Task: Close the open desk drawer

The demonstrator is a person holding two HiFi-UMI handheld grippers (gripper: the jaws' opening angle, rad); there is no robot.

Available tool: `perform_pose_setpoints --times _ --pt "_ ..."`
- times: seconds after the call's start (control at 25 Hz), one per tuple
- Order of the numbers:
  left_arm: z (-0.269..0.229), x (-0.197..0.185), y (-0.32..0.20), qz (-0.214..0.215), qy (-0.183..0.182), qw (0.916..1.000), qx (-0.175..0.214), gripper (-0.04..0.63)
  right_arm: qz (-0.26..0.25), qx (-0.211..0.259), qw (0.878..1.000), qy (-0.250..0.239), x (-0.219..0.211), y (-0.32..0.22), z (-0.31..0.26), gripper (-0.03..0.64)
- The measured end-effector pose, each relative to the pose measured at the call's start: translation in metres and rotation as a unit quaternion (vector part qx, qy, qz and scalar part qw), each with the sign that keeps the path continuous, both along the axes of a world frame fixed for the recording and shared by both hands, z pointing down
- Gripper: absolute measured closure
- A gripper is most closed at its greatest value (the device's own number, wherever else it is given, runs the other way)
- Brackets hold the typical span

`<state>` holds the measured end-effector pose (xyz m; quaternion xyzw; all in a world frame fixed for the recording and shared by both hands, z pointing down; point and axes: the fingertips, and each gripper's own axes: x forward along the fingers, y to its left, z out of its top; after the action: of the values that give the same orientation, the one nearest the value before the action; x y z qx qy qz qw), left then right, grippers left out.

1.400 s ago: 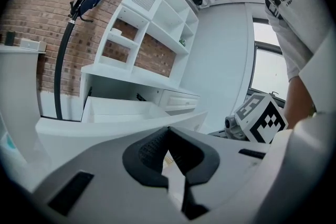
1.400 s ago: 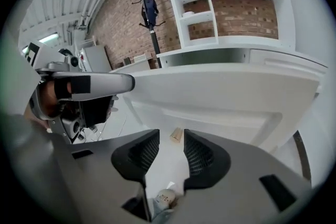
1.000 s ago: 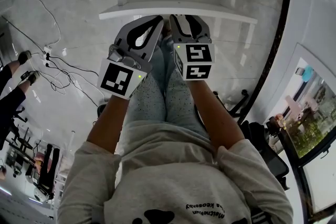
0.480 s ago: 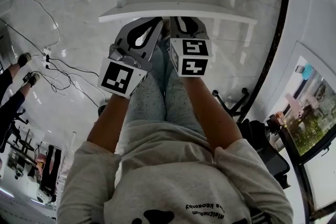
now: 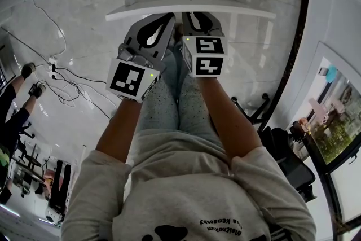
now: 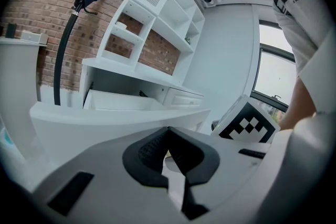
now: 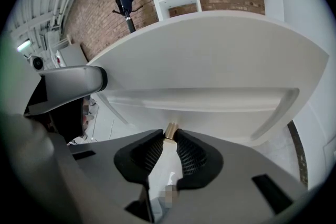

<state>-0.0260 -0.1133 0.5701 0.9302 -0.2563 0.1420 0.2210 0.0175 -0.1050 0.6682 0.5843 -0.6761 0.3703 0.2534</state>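
The white desk drawer [image 5: 192, 8] stands pulled out at the top of the head view, its front panel facing me. My right gripper [image 5: 195, 15] reaches under the panel's edge. In the right gripper view its jaws have just closed, and its fingertips [image 7: 171, 136] pinch a small brass knob [image 7: 171, 130] on the drawer front [image 7: 210, 60]. My left gripper [image 5: 168, 20] sits close beside it on the left, shut with nothing between its pads [image 6: 168, 131]. The left gripper view shows the open drawer [image 6: 121, 102] beyond the panel.
A white shelf unit [image 6: 152, 23] rises above the desk before a brick wall, with a coat stand [image 6: 68, 34] to its left. Cables [image 5: 62, 79] trail over the pale floor at the left. A chair base [image 5: 254, 113] stands at the right. My legs [image 5: 169, 104] are below the drawer.
The right gripper's jaws have narrowed onto the knob, and its marker cube has shifted slightly up toward the drawer front. The left gripper has hardly moved.
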Motion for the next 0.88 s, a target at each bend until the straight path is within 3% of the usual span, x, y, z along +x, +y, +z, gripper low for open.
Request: perform_pose_setpoints --times 0.88 --pt "-0.003 0.012 -0.056 0.003 0.008 0.9999 0.006 0.577 0.020 0.010 1.000 0.005 0.012 -0.056 0.000 0.517"
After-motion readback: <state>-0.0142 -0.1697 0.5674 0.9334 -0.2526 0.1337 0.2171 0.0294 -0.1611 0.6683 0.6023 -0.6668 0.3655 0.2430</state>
